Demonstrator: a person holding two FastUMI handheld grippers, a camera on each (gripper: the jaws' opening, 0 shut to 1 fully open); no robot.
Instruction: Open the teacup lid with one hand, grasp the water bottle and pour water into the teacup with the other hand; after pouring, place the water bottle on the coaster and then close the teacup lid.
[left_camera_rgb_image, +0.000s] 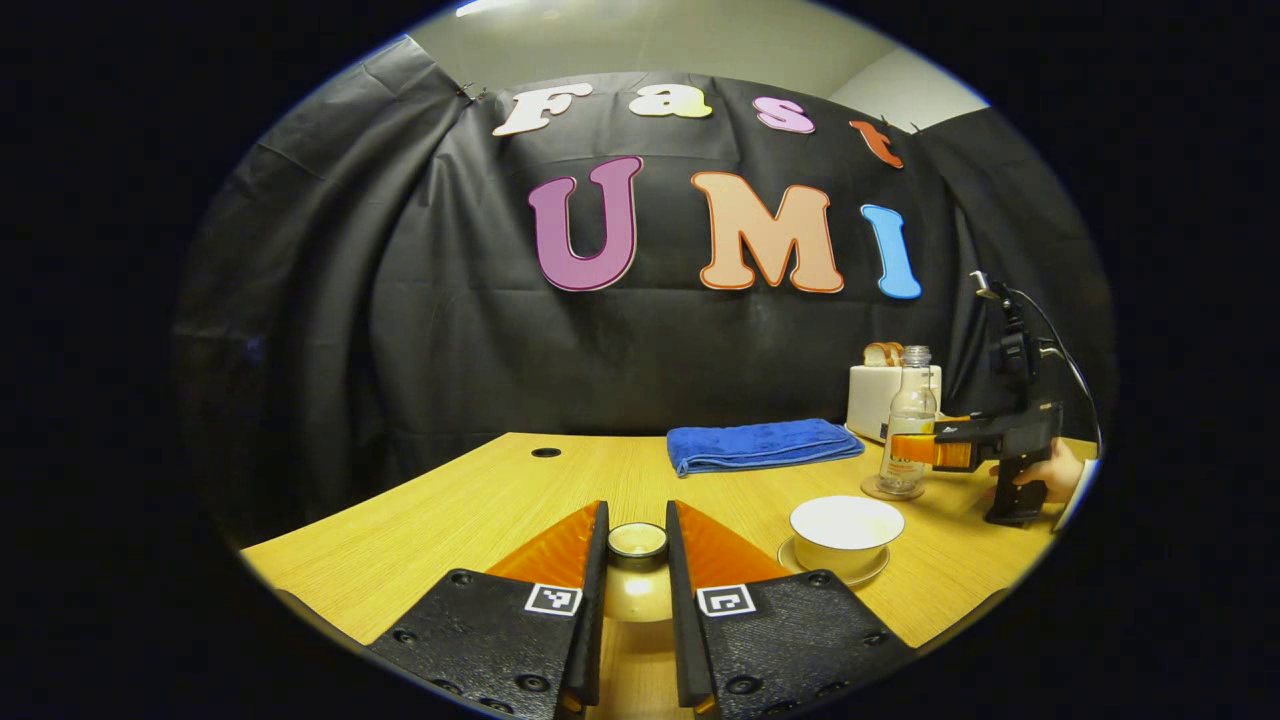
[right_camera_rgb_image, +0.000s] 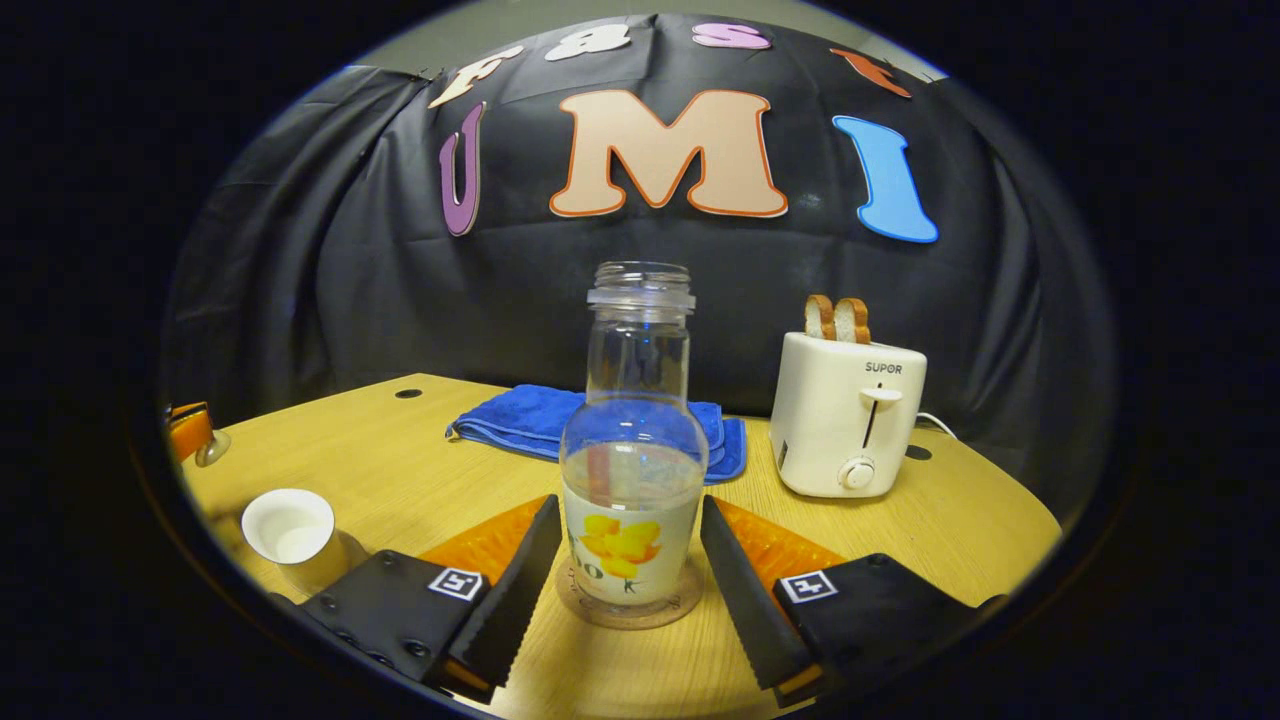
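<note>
My left gripper is shut on the knob of the teacup lid and holds it above the table's near edge. To its right the white teacup stands uncovered on its saucer. Farther right the clear water bottle, uncapped and partly filled, stands upright on the round coaster. My right gripper is open, one finger on each side of the bottle, with small gaps showing. The bottle's base rests on the coaster. The teacup sits at lower left.
A folded blue towel lies at the back of the wooden table. A white toaster with two bread slices stands at the back right, behind the bottle. A hand holds the right gripper.
</note>
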